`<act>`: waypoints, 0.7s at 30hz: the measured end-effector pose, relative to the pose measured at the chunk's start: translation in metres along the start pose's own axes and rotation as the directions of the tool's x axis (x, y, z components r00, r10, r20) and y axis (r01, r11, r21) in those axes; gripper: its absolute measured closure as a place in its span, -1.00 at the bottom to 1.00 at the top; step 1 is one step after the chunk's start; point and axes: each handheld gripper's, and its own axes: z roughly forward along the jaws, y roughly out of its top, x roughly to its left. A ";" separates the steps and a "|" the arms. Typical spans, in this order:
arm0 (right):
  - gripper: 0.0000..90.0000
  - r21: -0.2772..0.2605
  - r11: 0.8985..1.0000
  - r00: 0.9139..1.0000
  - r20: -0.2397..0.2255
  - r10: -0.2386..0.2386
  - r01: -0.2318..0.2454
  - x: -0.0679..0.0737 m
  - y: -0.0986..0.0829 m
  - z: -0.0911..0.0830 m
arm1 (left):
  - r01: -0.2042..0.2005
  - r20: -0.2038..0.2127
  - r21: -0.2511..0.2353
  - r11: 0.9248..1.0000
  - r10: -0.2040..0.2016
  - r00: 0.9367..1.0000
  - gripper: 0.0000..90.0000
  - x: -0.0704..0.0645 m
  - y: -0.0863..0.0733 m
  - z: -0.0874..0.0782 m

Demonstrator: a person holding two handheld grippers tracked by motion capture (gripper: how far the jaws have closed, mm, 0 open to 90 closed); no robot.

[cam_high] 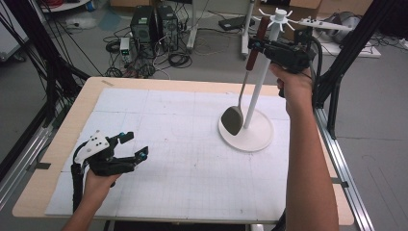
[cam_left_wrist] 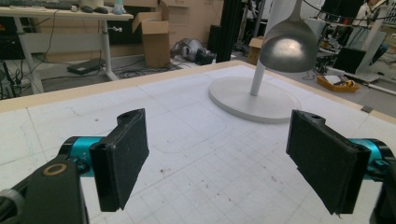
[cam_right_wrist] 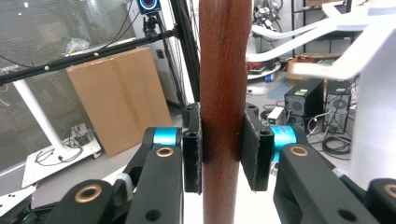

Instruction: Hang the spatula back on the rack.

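Observation:
A metal spatula with a brown wooden handle [cam_high: 255, 44] hangs upright beside the pole of a white hook stand [cam_high: 246, 131]. Its metal head [cam_high: 233, 120] hovers over the stand's round base. My right gripper [cam_high: 254, 45] is shut on the wooden handle [cam_right_wrist: 223, 112], high above the table near the stand's hooked top [cam_high: 276, 17]. My left gripper [cam_high: 129, 146] rests low over the white mat at the front left, open and holding nothing. In the left gripper view the spatula head [cam_left_wrist: 288, 45] hangs ahead, beyond the open pads [cam_left_wrist: 122, 156].
A white gridded mat [cam_high: 183, 159] covers the wooden table [cam_high: 72, 120]. Computer towers [cam_high: 154, 24] and cables lie on the floor behind the table. Black frame posts stand at both sides. A cardboard sheet [cam_right_wrist: 119, 100] leans in the background of the right gripper view.

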 end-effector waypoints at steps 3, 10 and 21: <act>0.62 -0.001 1.000 1.000 0.009 0.004 -0.004 -0.003 0.000 -0.001 | -0.002 0.002 0.003 1.000 0.002 1.000 -0.53 0.000 0.000 0.000; 0.62 -0.001 1.000 0.999 0.044 0.005 -0.005 -0.007 -0.001 -0.004 | 0.004 0.003 0.002 1.000 -0.004 1.000 -0.53 0.000 0.000 0.000; 0.41 -0.056 0.998 0.998 0.060 0.010 -0.006 -0.003 -0.013 -0.015 | -0.002 0.001 0.005 1.000 0.002 1.000 -0.53 0.000 0.000 0.000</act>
